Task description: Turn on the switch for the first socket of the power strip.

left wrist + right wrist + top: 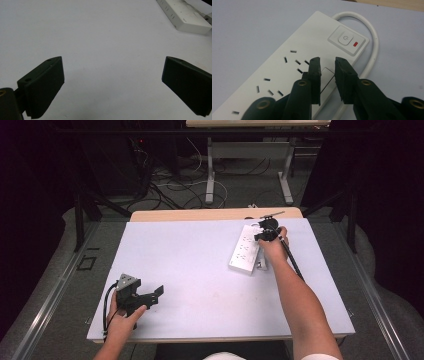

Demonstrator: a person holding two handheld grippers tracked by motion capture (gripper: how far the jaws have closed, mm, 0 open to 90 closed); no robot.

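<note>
Jaws of my right gripper (327, 62) stand narrowly parted, grasping nothing, right over the power strip (294, 72), its switch (347, 40) just beyond the tips and its cord (372, 42) looping past the far edge. My left gripper (112, 75) gapes wide over bare table (100, 37), the strip well ahead.

Left gripper (150, 296) matt black with grey three-cornered plate on top, broad ribbed pads (46, 86), black cable looped beneath, right gripper (327, 71) black with narrow ridged jaws, brass-ringed pivot holes, white short sleeve at right arm
</note>
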